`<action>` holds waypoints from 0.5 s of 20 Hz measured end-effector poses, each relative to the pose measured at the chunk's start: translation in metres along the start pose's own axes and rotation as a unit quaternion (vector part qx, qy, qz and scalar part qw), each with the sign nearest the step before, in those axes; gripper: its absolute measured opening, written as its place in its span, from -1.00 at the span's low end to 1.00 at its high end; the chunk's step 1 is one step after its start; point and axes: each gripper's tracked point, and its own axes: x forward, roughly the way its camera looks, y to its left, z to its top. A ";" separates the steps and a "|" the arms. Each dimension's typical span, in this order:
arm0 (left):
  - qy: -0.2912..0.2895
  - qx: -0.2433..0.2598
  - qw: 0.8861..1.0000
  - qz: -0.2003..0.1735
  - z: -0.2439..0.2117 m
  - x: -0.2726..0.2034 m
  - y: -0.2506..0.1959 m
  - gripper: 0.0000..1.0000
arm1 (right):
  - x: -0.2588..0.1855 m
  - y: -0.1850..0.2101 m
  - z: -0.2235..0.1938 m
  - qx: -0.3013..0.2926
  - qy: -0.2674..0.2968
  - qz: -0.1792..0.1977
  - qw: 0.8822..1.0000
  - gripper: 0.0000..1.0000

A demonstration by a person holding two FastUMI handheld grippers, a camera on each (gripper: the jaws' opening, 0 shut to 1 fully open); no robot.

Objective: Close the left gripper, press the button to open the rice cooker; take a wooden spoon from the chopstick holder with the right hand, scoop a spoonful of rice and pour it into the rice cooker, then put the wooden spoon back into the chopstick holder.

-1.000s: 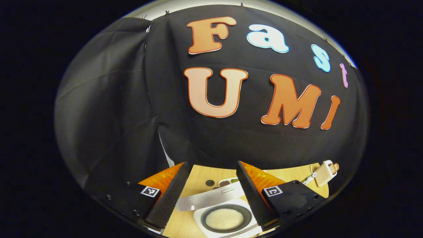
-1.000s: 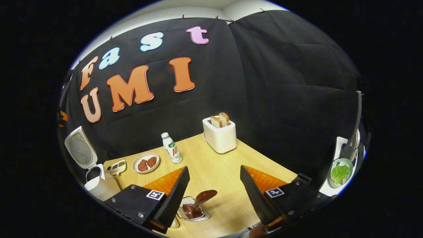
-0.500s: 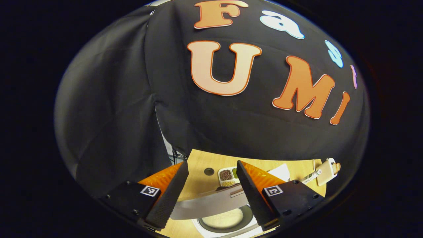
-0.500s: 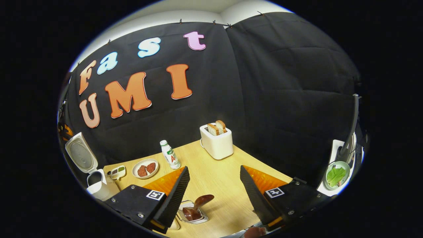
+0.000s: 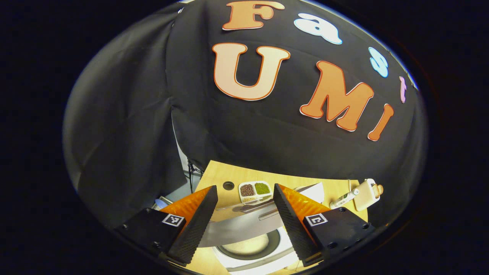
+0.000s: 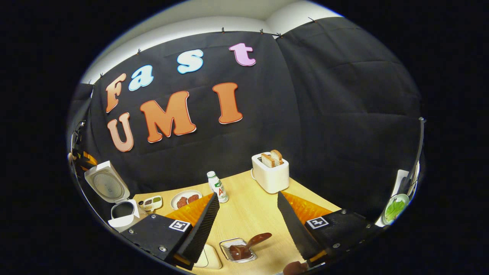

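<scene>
In the left gripper view my left gripper is open above the white rice cooker. Its grey lid stands raised between the fingers, and pale rice shows in the dark inner pot. In the right gripper view my right gripper is open and holds nothing. Below it a wire chopstick holder holds a dark wooden spoon that leans to the right. The rice cooker stands far left with its lid up.
A divided tray of beans lies behind the cooker. On the wooden table stand a plate of meat, a bottle and a toaster holding bread. A cream dish lies left of the holder. A bowl of greens sits far right.
The left gripper has shifted so the cooker sits lower in its view and the bean tray shows in full. The right view has swung, bringing the holder and cooker rightward. Both grippers stayed open.
</scene>
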 end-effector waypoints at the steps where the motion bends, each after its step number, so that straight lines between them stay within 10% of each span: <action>1: -0.005 -0.016 1.000 0.001 -0.008 -0.003 0.001 0.99 | 0.000 0.005 -0.001 -0.002 0.002 0.008 1.000 0.89; 10: 0.058 0.005 0.998 -0.013 -0.130 -0.002 -0.020 1.00 | -0.011 0.021 -0.017 -0.013 0.024 0.046 0.999 0.89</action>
